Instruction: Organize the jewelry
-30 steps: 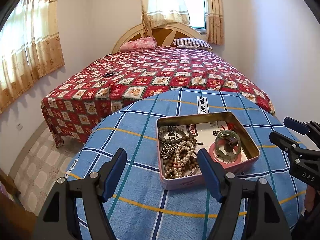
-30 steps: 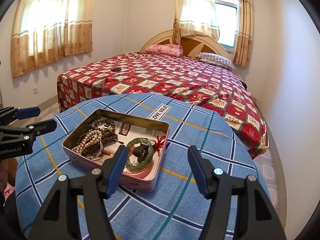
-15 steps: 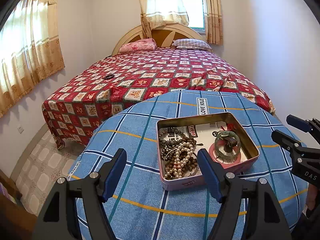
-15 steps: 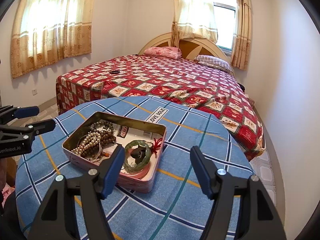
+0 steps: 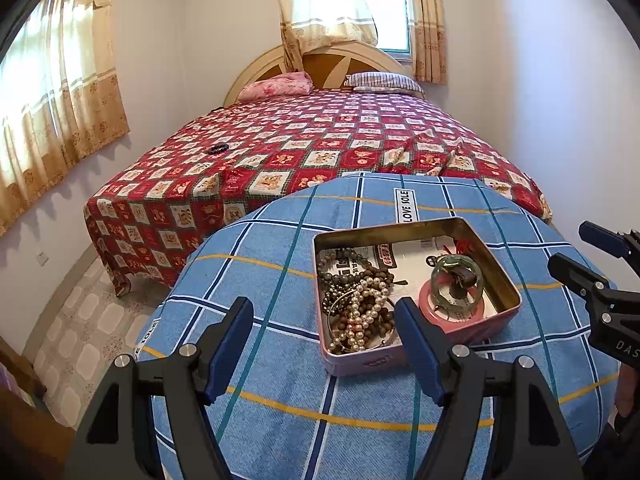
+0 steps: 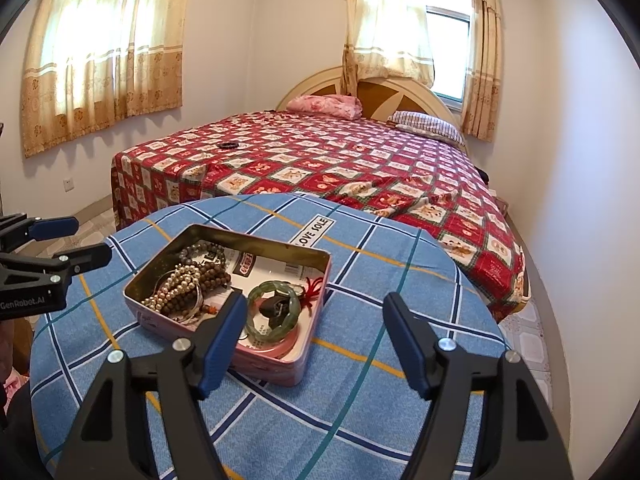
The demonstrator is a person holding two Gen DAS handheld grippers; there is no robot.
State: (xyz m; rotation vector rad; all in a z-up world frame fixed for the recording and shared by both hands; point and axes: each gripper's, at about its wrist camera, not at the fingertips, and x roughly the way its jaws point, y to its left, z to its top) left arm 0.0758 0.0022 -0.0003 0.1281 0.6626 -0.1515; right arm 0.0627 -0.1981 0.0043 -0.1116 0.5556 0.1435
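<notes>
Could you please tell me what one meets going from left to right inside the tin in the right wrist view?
Pearl and wooden bead strands → printed card on the tin floor → green bangle on a pink round lid → red knotted cord.

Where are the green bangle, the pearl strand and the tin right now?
green bangle (image 6: 256,322): right wrist view, on its near left curve.
pearl strand (image 5: 366,314): left wrist view, on the looped pale beads.
tin (image 5: 360,362): left wrist view, on its pink near wall.

Right tool (image 6: 316,332) opening, left tool (image 5: 324,336) agape.
</notes>
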